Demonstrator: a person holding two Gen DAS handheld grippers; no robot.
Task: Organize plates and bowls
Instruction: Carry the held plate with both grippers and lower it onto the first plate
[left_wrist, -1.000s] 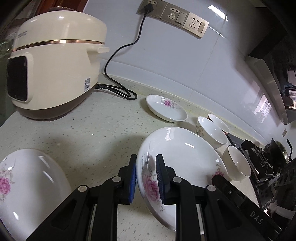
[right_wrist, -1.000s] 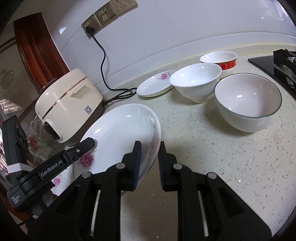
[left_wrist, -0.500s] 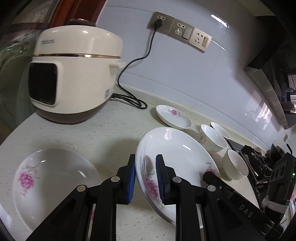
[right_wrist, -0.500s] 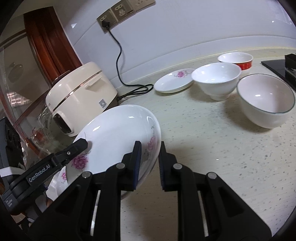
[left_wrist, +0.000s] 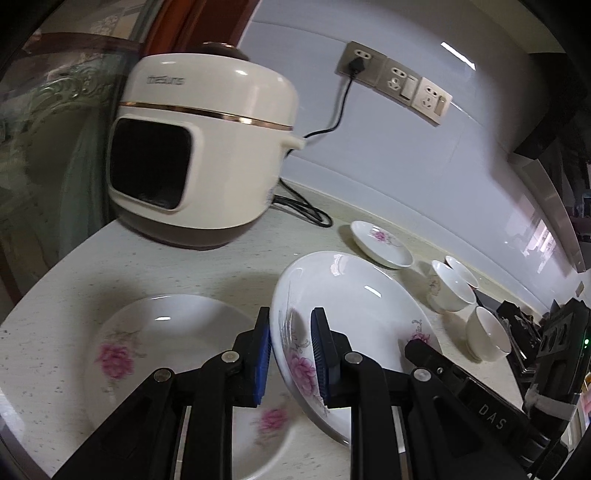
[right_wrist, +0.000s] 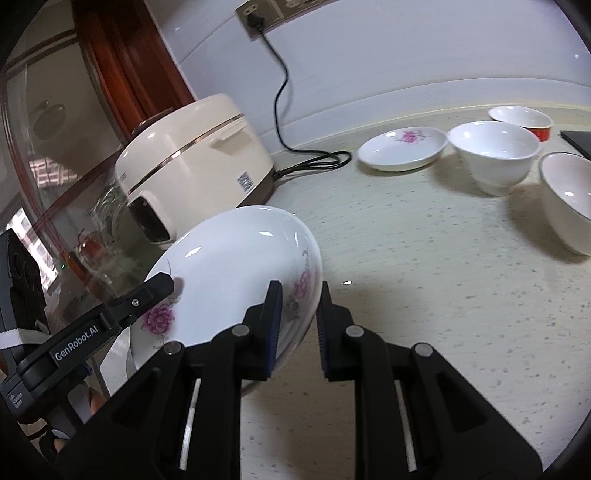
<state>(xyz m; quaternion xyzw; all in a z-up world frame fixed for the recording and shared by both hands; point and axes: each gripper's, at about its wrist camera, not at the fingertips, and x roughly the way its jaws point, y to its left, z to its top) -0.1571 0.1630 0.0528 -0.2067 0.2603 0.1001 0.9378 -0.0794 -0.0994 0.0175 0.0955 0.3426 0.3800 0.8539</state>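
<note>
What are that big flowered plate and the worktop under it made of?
The flowered plate looks like glazed ceramic or porcelain: glossy white, sharp light reflections, printed pink blooms. The worktop seems to be speckled stone or a composite: cream, flecked, with a duller sheen.

The flat plate (left_wrist: 155, 354) on the surface is partly covered by black fingers (left_wrist: 258, 354) and the lifted plate (left_wrist: 354, 306); the rightmost bowl (right_wrist: 570, 201) is cut by the picture's edge; the red-banded bowl (right_wrist: 521, 120) sits half behind 1 white bowl (right_wrist: 493, 157).
</note>
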